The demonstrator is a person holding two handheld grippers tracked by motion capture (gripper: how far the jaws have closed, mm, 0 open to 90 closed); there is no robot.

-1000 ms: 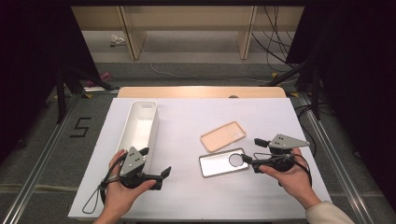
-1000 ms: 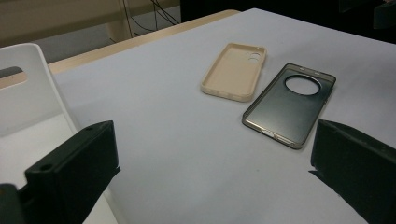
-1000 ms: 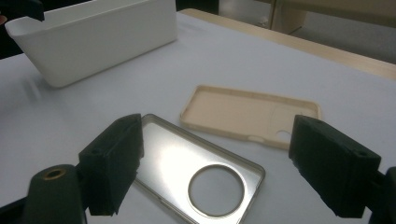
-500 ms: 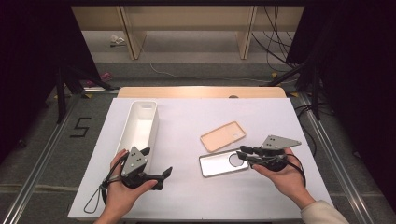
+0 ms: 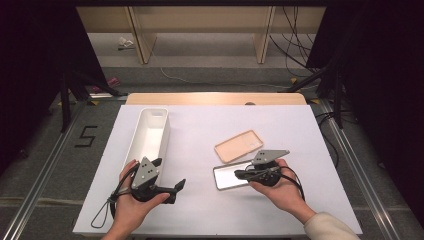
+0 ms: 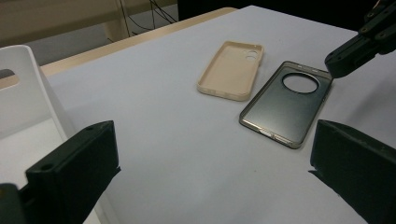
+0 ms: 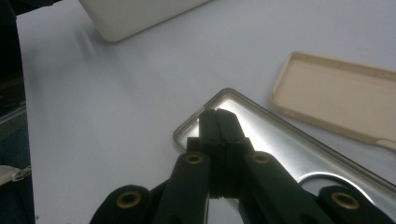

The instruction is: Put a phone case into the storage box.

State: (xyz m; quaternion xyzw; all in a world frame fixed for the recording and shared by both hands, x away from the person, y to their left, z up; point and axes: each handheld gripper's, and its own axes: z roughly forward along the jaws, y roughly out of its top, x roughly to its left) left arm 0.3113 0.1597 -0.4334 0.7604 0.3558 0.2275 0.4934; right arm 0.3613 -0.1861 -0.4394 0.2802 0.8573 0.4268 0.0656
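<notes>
We find the dark translucent phone case (image 5: 235, 175) lying flat, lower centre-right of the high view, on the matte white table cover (image 5: 200, 210). It is a glossy, smoke-grey shell with rounded corners and a large circular camera cut-out, which the left gripper view shows clearly (image 6: 287, 102). In the right gripper view its inner face reflects light like polished metal (image 7: 280, 140).

Just above it, apart from it, lies a beige phone case (image 5: 239, 145), matte and soft-looking, open side up, with a raised rim and a small oblong camera opening.

The right gripper (image 5: 239, 174) sits over the dark case. Its jaws have just been closing and now stand pressed together; the right gripper view shows the black tips (image 7: 219, 122) meeting with nothing between them, poised over the case's corner. We cannot tell whether the tips touch it.

The left gripper (image 5: 170, 176), lower left of the high view, is held in the person's hand with jaws spread wide and empty; in its own view the two blocky black pads (image 6: 74, 163) frame bare table.

A long, narrow white plastic bin (image 5: 149, 135) with rounded corners and a handle slot stands left of centre. The high view alone shows the pale wooden table edge (image 5: 215, 98) beyond the cover.
</notes>
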